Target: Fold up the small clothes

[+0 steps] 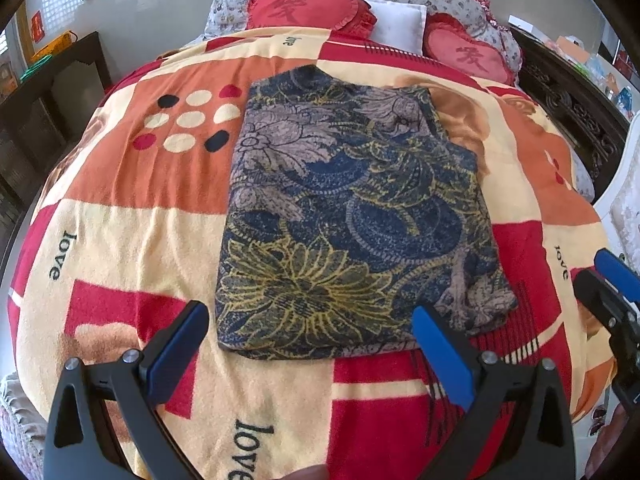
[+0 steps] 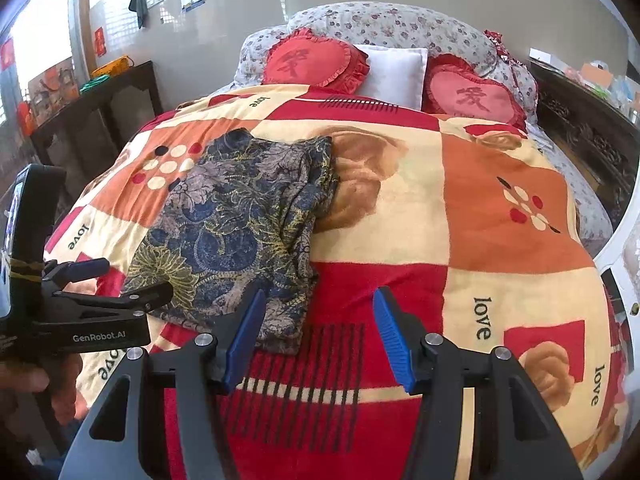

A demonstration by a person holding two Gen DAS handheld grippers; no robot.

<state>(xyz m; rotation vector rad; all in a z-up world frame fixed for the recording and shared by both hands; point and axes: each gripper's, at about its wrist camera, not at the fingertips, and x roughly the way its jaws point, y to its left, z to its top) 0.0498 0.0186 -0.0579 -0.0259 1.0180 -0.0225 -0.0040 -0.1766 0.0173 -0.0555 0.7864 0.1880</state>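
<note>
A dark blue garment with yellow and grey flower print (image 1: 352,216) lies folded into a rectangle on the blanket-covered bed (image 1: 132,240). It also shows in the right wrist view (image 2: 236,232), left of centre. My left gripper (image 1: 312,328) is open and empty, just in front of the garment's near edge. My right gripper (image 2: 320,320) is open and empty, its left finger over the garment's near right corner. The left gripper shows at the left edge of the right wrist view (image 2: 102,280). The right gripper shows at the right edge of the left wrist view (image 1: 612,280).
Two red heart cushions (image 2: 316,60) and a white pillow (image 2: 396,72) lie at the bed's head. A dark wooden table (image 2: 100,120) stands left of the bed. A carved dark cabinet (image 2: 584,136) stands on the right. A white chair (image 1: 624,192) is at the right edge.
</note>
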